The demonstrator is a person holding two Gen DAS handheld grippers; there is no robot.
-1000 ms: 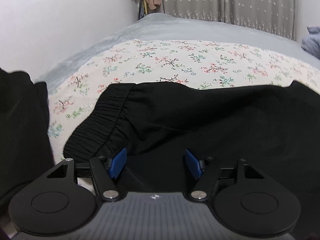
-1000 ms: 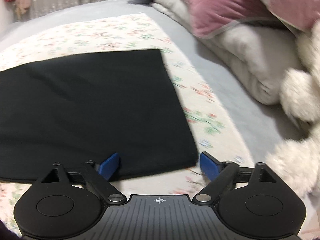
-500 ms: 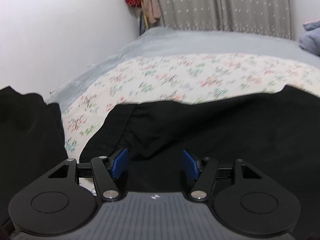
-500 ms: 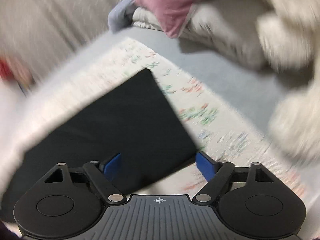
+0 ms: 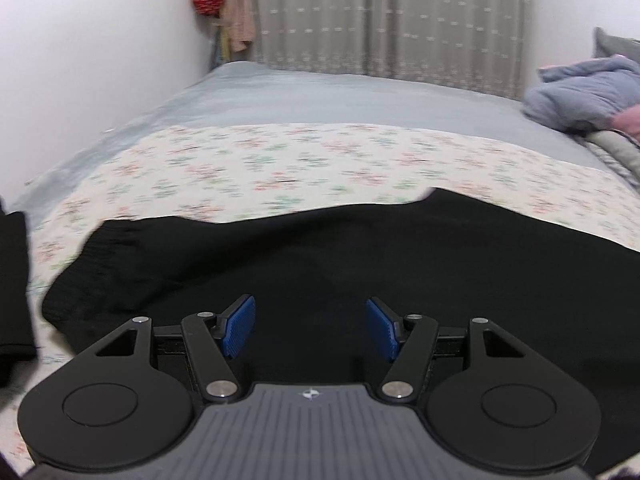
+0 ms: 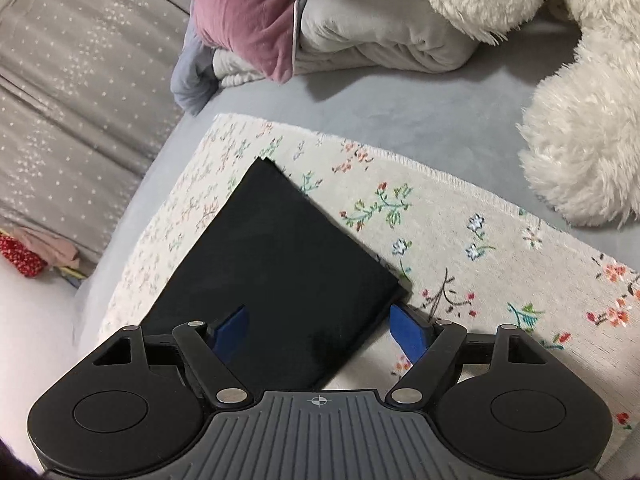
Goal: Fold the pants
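Black pants (image 5: 320,264) lie flat on a floral cloth (image 5: 280,160) on the bed, the gathered waistband (image 5: 92,272) at the left. My left gripper (image 5: 310,328) is open and empty above the pants near the waistband. In the right wrist view the leg end of the pants (image 6: 280,264) is a flat black rectangle on the floral cloth (image 6: 480,248). My right gripper (image 6: 320,332) is open over the near corner of the leg end, one pad on each side of it, holding nothing.
A grey sheet (image 5: 340,96) covers the bed, with a white wall at the left and curtains (image 5: 384,16) behind. Another black garment (image 5: 12,288) lies at the far left. Pink and grey pillows (image 6: 304,24) and a white plush toy (image 6: 580,132) lie past the leg end.
The left gripper has drawn back and tilted up, so the pants sit lower in its view. The right gripper has rolled and swung over the leg-end corner. Both stayed open.
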